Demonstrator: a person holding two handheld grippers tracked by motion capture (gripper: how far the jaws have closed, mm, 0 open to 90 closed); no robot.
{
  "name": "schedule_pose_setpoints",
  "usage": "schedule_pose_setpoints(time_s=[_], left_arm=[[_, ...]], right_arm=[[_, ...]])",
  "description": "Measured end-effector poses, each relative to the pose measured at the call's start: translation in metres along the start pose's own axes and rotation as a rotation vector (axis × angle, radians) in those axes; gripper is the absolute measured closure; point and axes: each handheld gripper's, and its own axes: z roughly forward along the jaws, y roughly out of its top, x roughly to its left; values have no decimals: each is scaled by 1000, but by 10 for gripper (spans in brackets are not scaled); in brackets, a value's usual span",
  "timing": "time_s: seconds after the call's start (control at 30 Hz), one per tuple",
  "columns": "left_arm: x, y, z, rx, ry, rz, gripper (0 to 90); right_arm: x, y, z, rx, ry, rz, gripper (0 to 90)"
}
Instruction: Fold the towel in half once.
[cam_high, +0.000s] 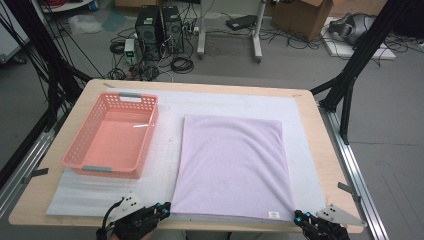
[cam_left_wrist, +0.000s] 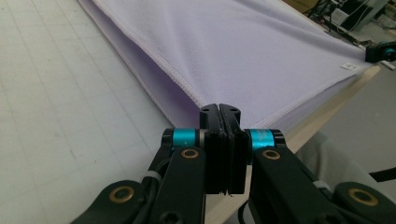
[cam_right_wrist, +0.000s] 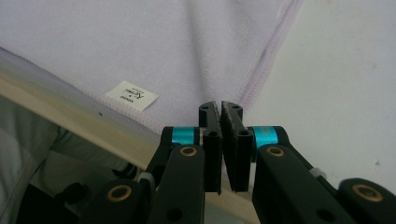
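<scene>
Two grippers | left gripper (cam_left_wrist: 219, 108) jaws closed at towel (cam_high: 232, 167) corner | right gripper (cam_right_wrist: 220, 106) likewise, empty

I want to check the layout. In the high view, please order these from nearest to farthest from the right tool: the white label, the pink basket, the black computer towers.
From the right tool:
1. White label, just beside it on the towel's near edge.
2. Pink basket, across the table at left.
3. Black computer towers, on the floor beyond the table.

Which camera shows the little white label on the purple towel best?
The right gripper view: the label lies close, its print visible, by the towel hem. The high view shows a tiny white patch; the left gripper view, a far speck.
</scene>
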Motion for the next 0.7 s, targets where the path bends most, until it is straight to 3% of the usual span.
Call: schedule_pose_setpoints(time_s=[0.2, 0.23, 0.27, 0.37, 0.7], left_arm=[[-1, -6, 6, 19, 39, 28, 875], [-2, -6, 6, 5, 48, 27, 853], [-2, -5, 5, -7, 58, 32, 777], [-1, 0, 5, -36, 70, 41, 701], [14, 14, 14, -60, 65, 17, 704]], right_arm=[[2, -3, 2, 12, -5, -11, 829], [1, -3, 3, 13, -6, -11, 772], [0, -3, 3, 14, -9, 0, 720], [-6, -2, -1, -42, -18, 45, 659], [-16, 4, 5, -71, -45, 71, 669]])
